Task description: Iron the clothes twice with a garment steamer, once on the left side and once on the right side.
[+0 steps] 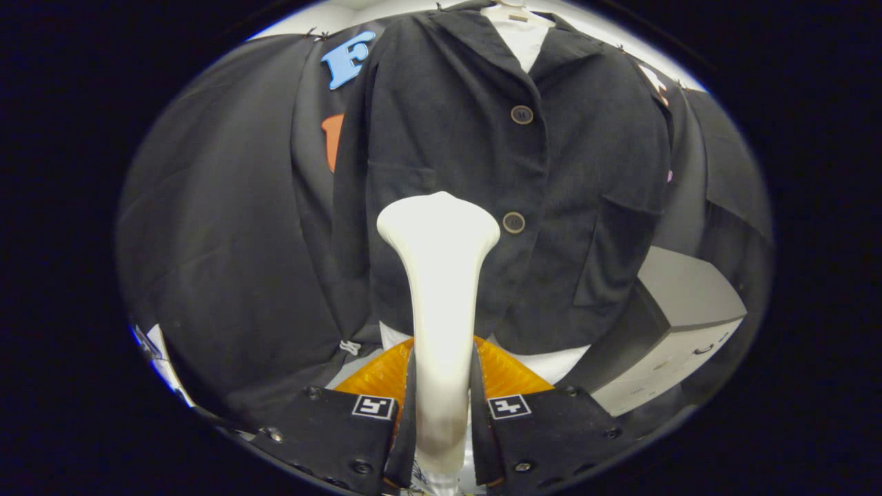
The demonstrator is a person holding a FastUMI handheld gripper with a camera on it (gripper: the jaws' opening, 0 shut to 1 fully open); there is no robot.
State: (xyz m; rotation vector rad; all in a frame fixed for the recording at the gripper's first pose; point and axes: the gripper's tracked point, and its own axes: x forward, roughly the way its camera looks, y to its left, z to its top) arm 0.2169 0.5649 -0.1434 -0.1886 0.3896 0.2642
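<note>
A dark buttoned jacket point(482, 172) hangs on a white hanger point(513, 14) straight ahead, over a white garment showing at the collar and hem. My gripper point(441, 406) is shut on the white garment steamer point(441, 275), both fingers pressing its handle. The steamer stands upright between the fingers, its wide head against or just in front of the jacket's left front panel, beside the lower button point(513, 222). An upper button point(521, 114) sits higher on the placket. Whether the head touches the cloth I cannot tell.
A grey-topped white cabinet point(679, 324) stands low to the right of the jacket. An orange ribbed object point(503, 375) lies under the jacket hem, just beyond the fingers. Black cloth walls hang behind and to the left.
</note>
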